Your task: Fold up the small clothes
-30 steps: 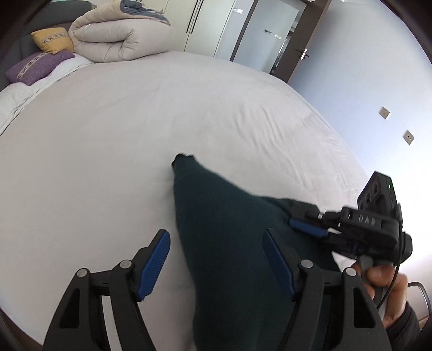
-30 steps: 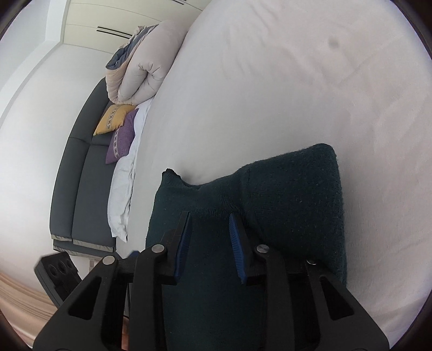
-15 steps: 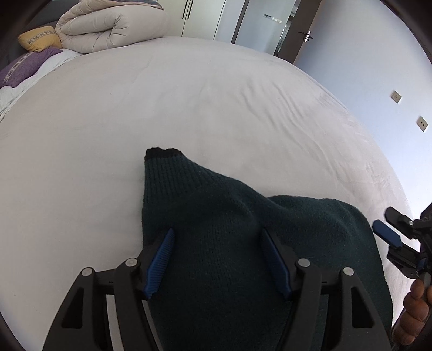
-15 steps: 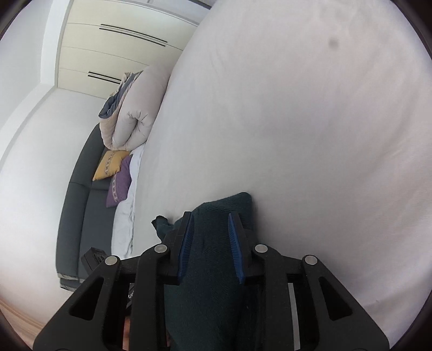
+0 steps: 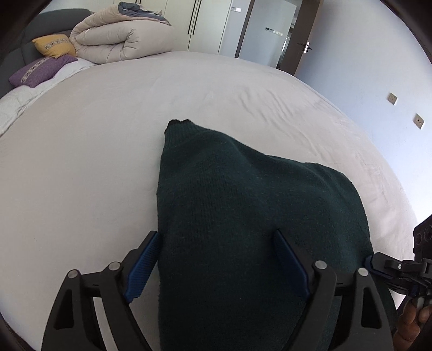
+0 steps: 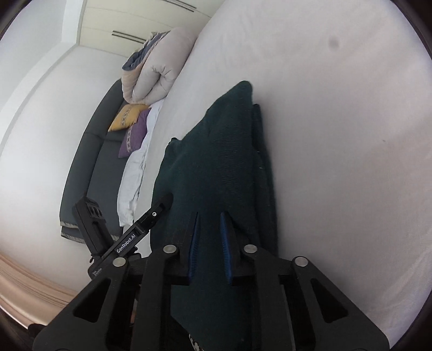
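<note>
A dark green knit garment [image 5: 243,216] lies on the white bed sheet [image 5: 94,162], one narrow end pointing away. My left gripper [image 5: 216,234] hangs low over its near part. Its jaws are opening wide, with the cloth between the blue pads [image 5: 145,264] and not pinched. My right gripper [image 6: 210,216] is shut on a raised fold of the garment [image 6: 216,162]. It shows at the right edge of the left wrist view as the right gripper [image 5: 378,266]. A finger of the left gripper [image 6: 151,218] reaches the garment's left edge.
A rolled beige duvet [image 5: 121,40] and yellow [image 5: 54,46] and purple cushions [image 5: 37,70] sit at the bed's far left by a dark headboard [image 6: 89,162]. Wardrobe doors [image 5: 205,24] and a doorway [image 5: 272,29] stand behind. A hand [image 5: 413,321] holds the right gripper.
The left gripper has sunk toward the garment and its jaws have spread wider. The right gripper has closed on the cloth and shifted to the garment's right side, pulling up a fold.
</note>
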Tool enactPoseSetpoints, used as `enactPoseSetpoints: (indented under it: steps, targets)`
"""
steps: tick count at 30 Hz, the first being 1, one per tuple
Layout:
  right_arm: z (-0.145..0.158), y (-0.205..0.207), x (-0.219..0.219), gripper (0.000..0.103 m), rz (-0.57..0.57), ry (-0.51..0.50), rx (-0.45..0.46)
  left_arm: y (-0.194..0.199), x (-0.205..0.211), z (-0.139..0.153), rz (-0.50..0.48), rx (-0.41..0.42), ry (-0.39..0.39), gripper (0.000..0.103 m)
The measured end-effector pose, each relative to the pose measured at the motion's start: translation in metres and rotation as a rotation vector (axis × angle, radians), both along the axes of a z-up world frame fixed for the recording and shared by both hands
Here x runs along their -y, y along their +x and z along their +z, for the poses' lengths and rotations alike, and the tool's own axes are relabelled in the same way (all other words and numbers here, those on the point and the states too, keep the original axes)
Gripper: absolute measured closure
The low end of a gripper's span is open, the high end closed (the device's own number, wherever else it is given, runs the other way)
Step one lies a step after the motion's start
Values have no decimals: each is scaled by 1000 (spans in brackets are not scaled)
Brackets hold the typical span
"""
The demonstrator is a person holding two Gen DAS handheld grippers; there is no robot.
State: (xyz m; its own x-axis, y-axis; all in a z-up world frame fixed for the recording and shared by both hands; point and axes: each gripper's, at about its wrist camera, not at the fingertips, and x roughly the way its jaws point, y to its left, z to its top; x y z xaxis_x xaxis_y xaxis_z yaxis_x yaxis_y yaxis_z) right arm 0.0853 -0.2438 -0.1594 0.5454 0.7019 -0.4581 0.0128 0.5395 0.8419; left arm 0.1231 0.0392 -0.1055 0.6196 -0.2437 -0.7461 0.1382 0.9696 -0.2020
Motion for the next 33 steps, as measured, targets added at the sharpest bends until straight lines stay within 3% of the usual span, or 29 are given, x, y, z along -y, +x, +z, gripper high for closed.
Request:
enactPoseSetpoints:
  steps: [3,6,11,13,15,17,19,21,25,27,28,29,33]
  targets:
    - [-3,-15,9,93,-25,-14,0,3,-11,-4,8,-27,-72,10]
    - [12,-33,13,87,-41,-53,8,-9,-8,10,20,-25,-38,16]
    - [56,-67,-2,87,53,-38,122,-44,-2,24,4,34,-8,18]
    - [53,-70,-12,87,87,-71,115,-48,-2,16,0,19,0,15]
    - [26,-67,-21,87,77,-122,10,-43,-7,2,-2,-11,-34,11]
    - [1,-72,-18,88,61,-72,-3,-40,-16,-2,-8,-25,-89,11]
    - [2,-84,-14,88,54,-60,4,-46,-17,3,-15,-9,-57,11]
    - [10,-94,-12,88,62,-115,24,-49,-17,8,-23,11,-19,11]
    - [30,-105,0,86,9,-196,48,-56,-26,16,24,17,-35,12]
    - [42,-105,4,76,-10,-274,63,-63,-33,25,44,46,-52,12]
    - [45,-103,8,56,-8,-291,64,-65,-37,29,52,54,-51,12]
    - [43,-100,10,29,-14,-291,50,-65,-41,32,64,62,-46,12]
    - [42,-83,12,26,-5,-229,33,-49,-61,38,95,30,-37,10]
